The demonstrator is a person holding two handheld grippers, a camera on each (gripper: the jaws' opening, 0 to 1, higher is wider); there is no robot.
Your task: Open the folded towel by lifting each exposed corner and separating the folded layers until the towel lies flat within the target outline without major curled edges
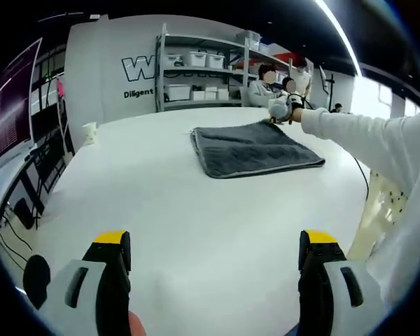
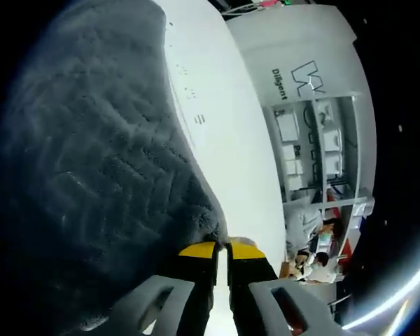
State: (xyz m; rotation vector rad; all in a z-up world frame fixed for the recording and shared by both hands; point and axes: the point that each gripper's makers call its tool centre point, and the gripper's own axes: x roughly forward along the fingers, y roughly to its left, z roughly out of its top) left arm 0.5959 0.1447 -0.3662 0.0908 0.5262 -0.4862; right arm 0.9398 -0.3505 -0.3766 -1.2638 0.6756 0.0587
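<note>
A dark grey folded towel [image 1: 255,148] lies on the white table [image 1: 161,189], past its middle and a little to the right. My left gripper [image 1: 215,241] hovers open over the near part of the table, well short of the towel, with nothing between its yellow-tipped jaws. The right gripper [image 1: 283,110], held by a hand in a white sleeve, sits at the towel's far right corner. In the right gripper view the ribbed towel [image 2: 105,161] spreads close up on the left. There my right gripper [image 2: 221,249] is closed to a thin slit at the towel's corner edge.
A small white cup [image 1: 89,131] stands near the table's far left edge. Behind the table are metal shelves with boxes [image 1: 196,70] and seated people [image 1: 262,87]. Cables and dark gear [image 1: 28,189] lie beyond the left edge. The person's white sleeve [image 1: 378,140] crosses the right side.
</note>
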